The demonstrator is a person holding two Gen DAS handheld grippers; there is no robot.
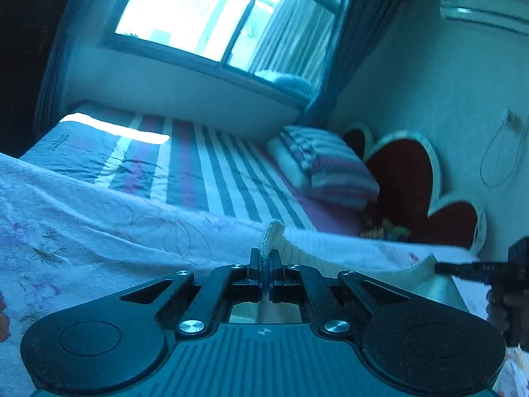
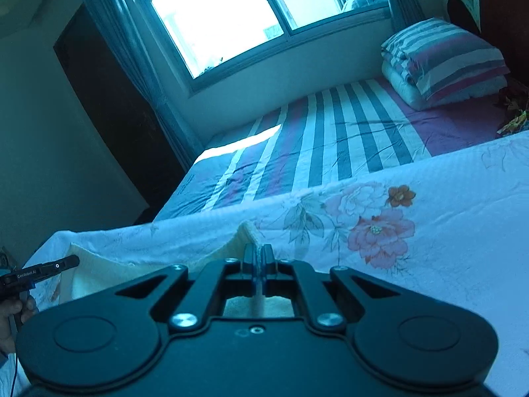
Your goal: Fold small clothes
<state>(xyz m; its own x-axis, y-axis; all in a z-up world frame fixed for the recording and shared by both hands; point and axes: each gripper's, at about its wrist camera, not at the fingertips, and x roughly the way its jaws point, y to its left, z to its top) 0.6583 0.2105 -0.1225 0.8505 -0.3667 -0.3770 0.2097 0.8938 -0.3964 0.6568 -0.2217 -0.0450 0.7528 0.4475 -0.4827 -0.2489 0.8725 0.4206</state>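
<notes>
Cream knit garment (image 1: pixel 330 251) lies on the near edge of a floral sheet (image 1: pixel 99 231), stretched sideways between the 2 grippers. Its long axis runs across the bed's near side, from the left gripper (image 1: pixel 265 258) to the right gripper (image 2: pixel 261 254), and the held edge sags a little in the middle. The fabric is pale cream to white, with a ribbed knit texture; a small peak of it stands up above each pair of closed fingers. How the rest of the piece is shaped cannot be told, since both grippers' bodies hide most of it.

The left gripper's jaws are pressed together on one corner of the knit, with the cloth pinched between the pads. The right gripper's jaws are likewise clamped on the other corner, a strip of fabric hanging down through the gap behind them. In the left wrist view the right gripper appears at the far right edge, its fingertips meeting the knit's end; in the right wrist view the left gripper shows at the far left, held by a hand (image 2: pixel 10 314).

Beyond the floral sheet lies a striped bedspread (image 2: pixel 347 132) with a folded striped quilt (image 2: pixel 446 63) near a red headboard (image 1: pixel 403 172), below a bright window (image 2: pixel 224 13).
</notes>
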